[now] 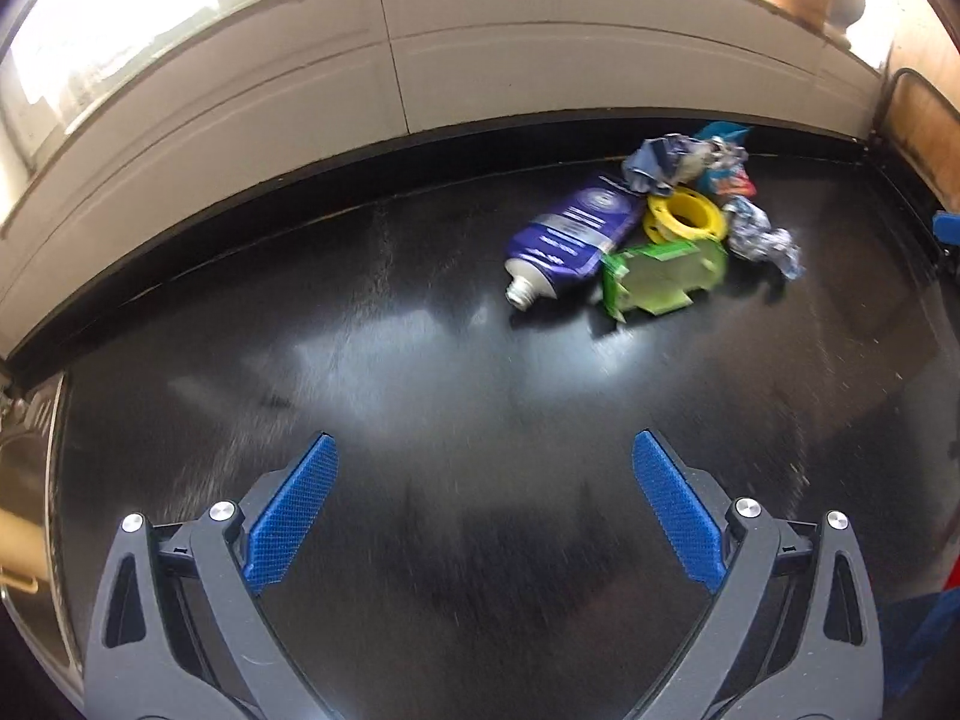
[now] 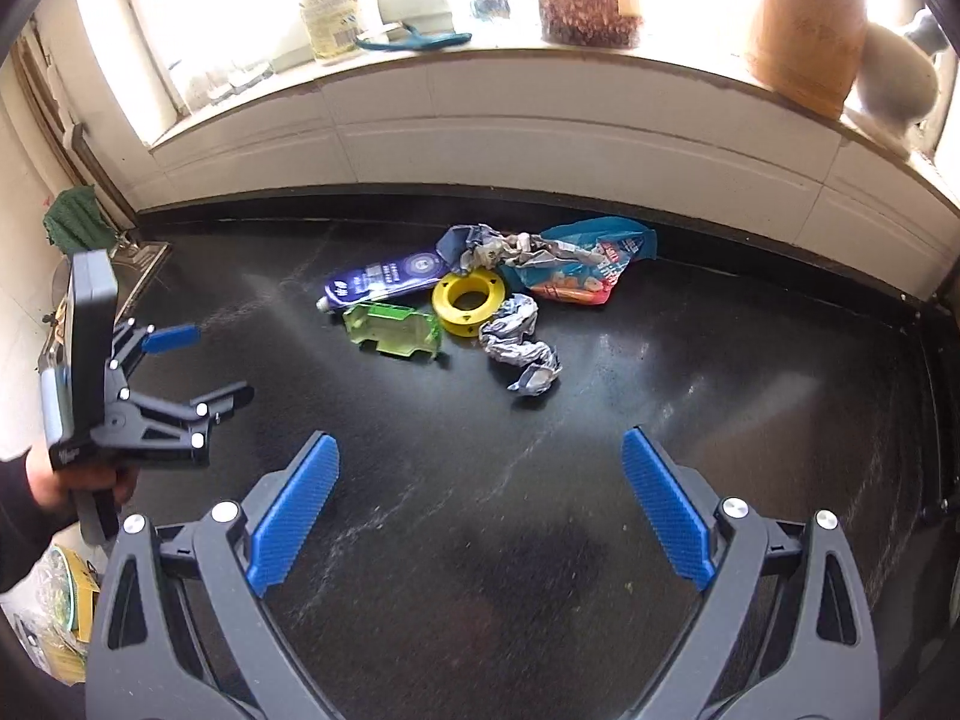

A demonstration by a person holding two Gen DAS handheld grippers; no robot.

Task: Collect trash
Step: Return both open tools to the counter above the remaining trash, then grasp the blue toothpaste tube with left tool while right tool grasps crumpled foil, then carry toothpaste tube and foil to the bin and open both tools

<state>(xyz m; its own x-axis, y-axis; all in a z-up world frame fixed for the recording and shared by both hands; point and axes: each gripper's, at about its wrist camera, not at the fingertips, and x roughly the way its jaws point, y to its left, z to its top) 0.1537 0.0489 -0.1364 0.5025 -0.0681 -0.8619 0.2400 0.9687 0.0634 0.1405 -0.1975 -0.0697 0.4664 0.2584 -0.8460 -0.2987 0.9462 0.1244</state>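
the right gripper (image 2: 480, 450) hangs over the bare black counter (image 2: 720, 420) with its blue pads (image 2: 294, 516) spread wide and nothing between them. in its own view the left gripper (image 1: 483, 447) shows the same: pads (image 1: 291, 516) wide apart, holding nothing, above dark counter (image 1: 420, 420). from the right wrist view the left gripper (image 2: 207, 363) also shows at the left edge, held in a hand (image 2: 72, 480), jaws apart, well short of the trash.

farther on, near the back of the counter, the trash lies in one loose pile. nearest is a crumpled foil wrapper (image 2: 522, 348), (image 1: 762, 231). just beside it sits a green plastic tray (image 2: 396, 330), (image 1: 660, 279), lying flat. touching the tray's far side is a yellow ring (image 2: 468, 300), (image 1: 687, 217). a purple tube (image 2: 384, 279), (image 1: 570, 240) lies on its side beside the ring, its uncapped white neck toward the left gripper. behind the ring is a grey-blue crumpled wrapper (image 2: 480, 246), (image 1: 660, 162), and beside that a blue and red snack bag (image 2: 588, 264), (image 1: 723, 165) close to the back wall.

past the pile rises a white tiled wall (image 2: 540, 138), and above it a bright sill (image 2: 420, 60) with a bottle (image 2: 327, 15), a brown jar (image 2: 804, 18) and other blurred items.
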